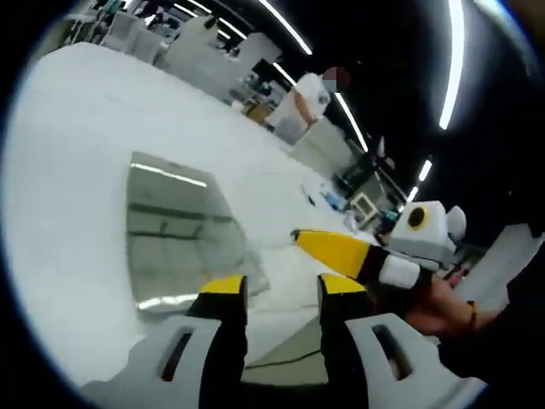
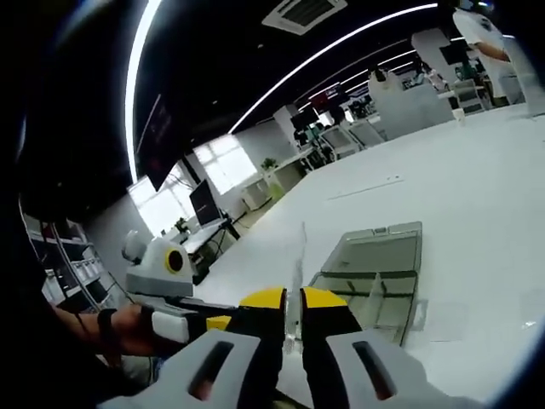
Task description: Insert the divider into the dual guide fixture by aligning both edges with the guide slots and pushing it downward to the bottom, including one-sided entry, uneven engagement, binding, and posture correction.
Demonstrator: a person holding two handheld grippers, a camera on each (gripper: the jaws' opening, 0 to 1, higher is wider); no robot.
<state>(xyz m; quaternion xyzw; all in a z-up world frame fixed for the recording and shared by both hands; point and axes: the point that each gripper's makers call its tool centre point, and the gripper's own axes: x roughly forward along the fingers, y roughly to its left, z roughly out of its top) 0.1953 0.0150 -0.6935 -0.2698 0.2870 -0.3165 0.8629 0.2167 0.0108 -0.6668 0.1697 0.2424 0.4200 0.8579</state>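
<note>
The clear plastic guide fixture (image 1: pixel 170 175) lies on the white table (image 1: pixel 77 153), ahead and left of my left gripper (image 1: pixel 281 285), which is open with nothing between its jaws. The right gripper (image 1: pixel 319 243) reaches in from the right, yellow tips pointing at the fixture. In the right gripper view, my right gripper (image 2: pixel 292 302) is shut on a thin clear divider (image 2: pixel 300 264), seen edge-on and standing upright above the table. The fixture (image 2: pixel 383 232) lies just beyond and to the right, with slotted walls inside. The divider is clear of the fixture. The left gripper (image 2: pixel 213 322) sits at the left, held by a hand (image 2: pixel 119 328).
The white table (image 2: pixel 477 187) stretches wide around the fixture. A person (image 1: pixel 311 98) stands far back by other desks. Office furniture and monitors (image 2: pixel 204 204) line the background. A cable (image 1: pixel 281 362) runs under my left gripper.
</note>
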